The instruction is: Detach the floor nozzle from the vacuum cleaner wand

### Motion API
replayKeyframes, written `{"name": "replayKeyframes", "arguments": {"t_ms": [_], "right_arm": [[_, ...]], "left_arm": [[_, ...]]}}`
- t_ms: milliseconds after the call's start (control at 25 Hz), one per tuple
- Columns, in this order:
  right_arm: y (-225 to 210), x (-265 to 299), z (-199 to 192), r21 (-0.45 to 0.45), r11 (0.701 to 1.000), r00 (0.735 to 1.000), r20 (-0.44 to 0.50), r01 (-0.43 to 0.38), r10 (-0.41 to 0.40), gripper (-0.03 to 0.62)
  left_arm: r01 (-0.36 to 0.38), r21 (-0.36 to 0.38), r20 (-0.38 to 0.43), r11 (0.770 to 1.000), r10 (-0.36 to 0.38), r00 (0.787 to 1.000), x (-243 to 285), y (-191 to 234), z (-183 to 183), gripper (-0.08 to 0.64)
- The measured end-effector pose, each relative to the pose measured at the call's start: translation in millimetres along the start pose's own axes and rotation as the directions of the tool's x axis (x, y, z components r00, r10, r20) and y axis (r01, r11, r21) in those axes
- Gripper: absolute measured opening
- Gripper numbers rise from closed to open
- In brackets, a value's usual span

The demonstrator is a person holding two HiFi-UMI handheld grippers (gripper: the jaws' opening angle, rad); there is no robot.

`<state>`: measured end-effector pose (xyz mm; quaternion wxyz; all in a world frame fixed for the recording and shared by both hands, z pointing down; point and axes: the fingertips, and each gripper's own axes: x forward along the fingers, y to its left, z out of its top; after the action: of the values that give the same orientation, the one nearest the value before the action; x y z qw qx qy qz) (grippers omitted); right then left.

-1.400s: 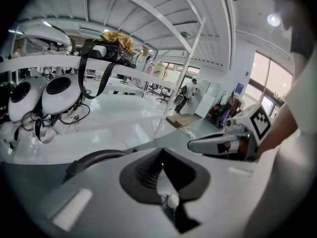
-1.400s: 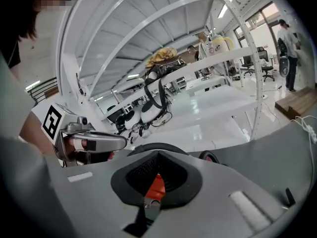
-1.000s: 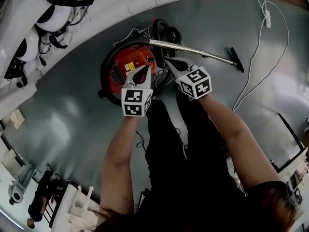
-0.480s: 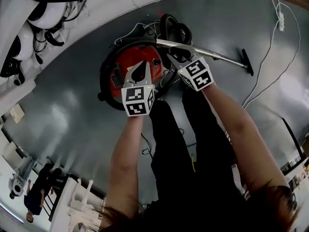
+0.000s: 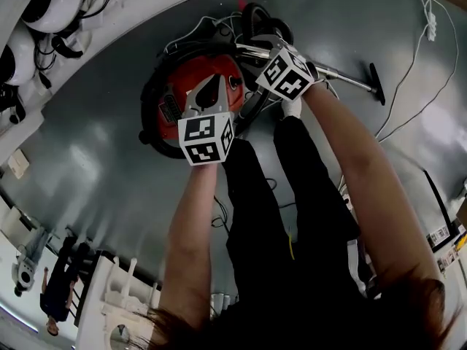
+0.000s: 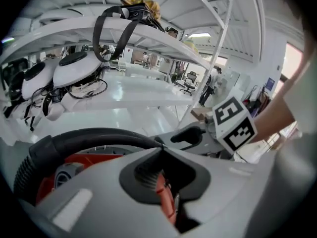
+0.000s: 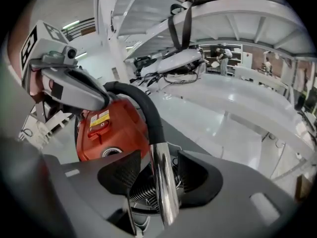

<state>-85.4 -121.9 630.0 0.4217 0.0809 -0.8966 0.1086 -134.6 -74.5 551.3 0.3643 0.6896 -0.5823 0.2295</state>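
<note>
1. My right gripper (image 7: 161, 181) jaws are opening around the chrome wand (image 7: 159, 155). My left gripper (image 6: 161, 176) jaws are closed and empty.
2. The floor nozzle (image 5: 376, 84) lies on the floor at 3 o'clock, at the wand's far end.
3. Gripping this near the hose (image 7: 141, 105), I might drag the red canister (image 7: 109, 128) rather than free the nozzle.

Vacuum cleaner body (image 5: 186, 86) sits on the floor (image 5: 95, 159) just ahead of the person's legs (image 5: 270, 217); hose (image 5: 259, 20) coiled behind it, wand (image 5: 346, 79) running right to the floor nozzle (image 5: 376, 83).
</note>
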Motion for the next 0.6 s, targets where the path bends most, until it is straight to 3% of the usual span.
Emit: {"name": "replayKeyframes", "arguments": {"t_ms": [160,400,520,600], "right_arm": [[7.7,14.2,-0.1,-0.113,0.993,0.999,-0.025,-0.038,0.035,0.263],[12.2,30.4,-19.5,-0.106,0.994,0.997,-0.074,-0.029,0.021,0.272],[7.1,38.4,-28.2,-0.117,0.993,0.993,-0.114,-0.007,-0.006,0.249],[2.3,42.2,-29.3,-0.133,0.991,0.992,-0.121,0.013,-0.029,0.192]], "left_arm": [[0.012,-0.031,0.016,0.999,-0.012,1.0,5.5,-0.9,-1.3,0.011],[-0.003,-0.037,0.016,0.999,0.004,1.0,9.8,0.0,-7.3,0.012],[0.011,-0.078,0.001,0.997,-0.011,1.0,13.3,1.6,-12.6,0.036],[0.012,-0.088,-0.009,0.996,-0.013,1.0,16.0,3.7,-16.5,0.048]]}}
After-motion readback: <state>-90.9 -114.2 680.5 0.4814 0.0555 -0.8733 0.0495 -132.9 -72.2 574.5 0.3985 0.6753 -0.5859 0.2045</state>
